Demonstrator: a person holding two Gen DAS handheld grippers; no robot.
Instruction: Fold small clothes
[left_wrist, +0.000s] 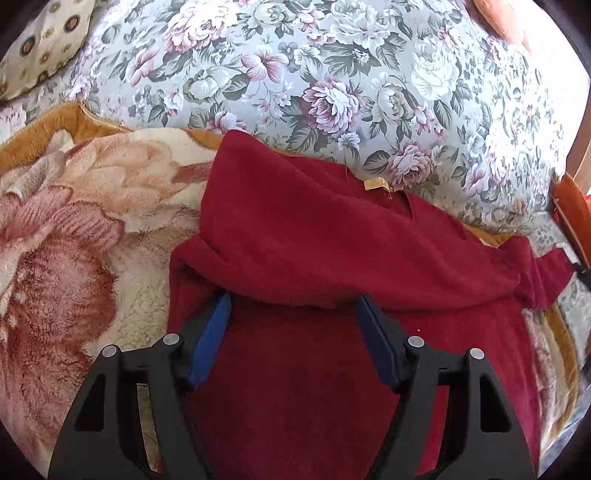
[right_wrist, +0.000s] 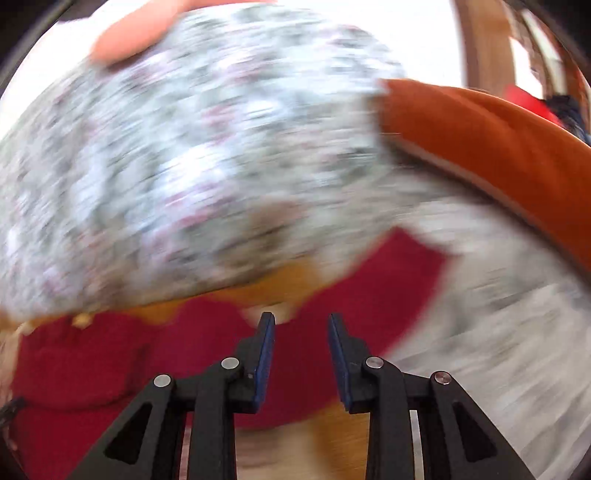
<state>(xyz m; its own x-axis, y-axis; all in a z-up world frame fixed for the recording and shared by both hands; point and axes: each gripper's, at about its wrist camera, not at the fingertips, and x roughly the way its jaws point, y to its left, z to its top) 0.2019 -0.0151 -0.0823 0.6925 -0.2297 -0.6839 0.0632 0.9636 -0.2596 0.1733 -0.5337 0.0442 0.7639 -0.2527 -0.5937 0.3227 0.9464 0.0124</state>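
Red garment (left_wrist: 332, 236), centre frame: 1 fold laid, more left. Left gripper (left_wrist: 293, 301) and right gripper (right_wrist: 301, 319) both released, nothing held.

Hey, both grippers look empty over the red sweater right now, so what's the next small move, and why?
Probably bring the right gripper down onto the unfolded sleeve end that trails off to the side. The left sleeve is already folded across the red sweater, and the left gripper sits with open jaws at that fold's edge, holding nothing. The right jaws are open and empty too, though that view is blurred.
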